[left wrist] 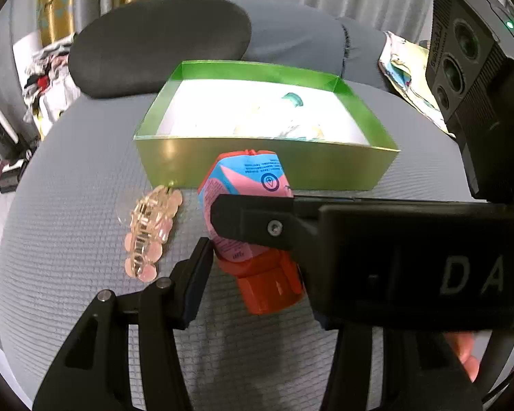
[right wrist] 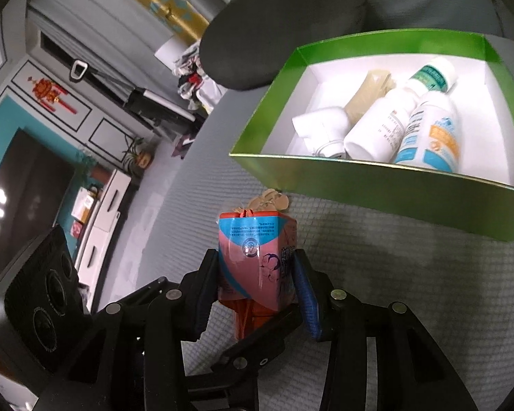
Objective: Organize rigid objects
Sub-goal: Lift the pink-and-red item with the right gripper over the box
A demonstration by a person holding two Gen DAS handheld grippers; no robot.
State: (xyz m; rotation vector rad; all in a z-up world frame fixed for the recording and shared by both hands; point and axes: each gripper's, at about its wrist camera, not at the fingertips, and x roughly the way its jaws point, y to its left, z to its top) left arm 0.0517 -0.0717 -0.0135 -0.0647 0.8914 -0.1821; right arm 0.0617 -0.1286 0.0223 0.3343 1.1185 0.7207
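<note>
- We see the tube roughly upright, crimped end up toward the green box, red cap down.
- Both tools, right and left, clamp it above the bench.

A: What colours mark the bottle between my fingers?

B: Pink label with a blue band, orange-red cap. Your fingers are black, with blue pads.

A: And the box ahead of me?

B: Green walls, white floor. Inside lie white bottles, one with a teal label, another banded blue and orange.

A: The clip?

B: Translucent peach-pink, on grey ribbed cloth.
</note>
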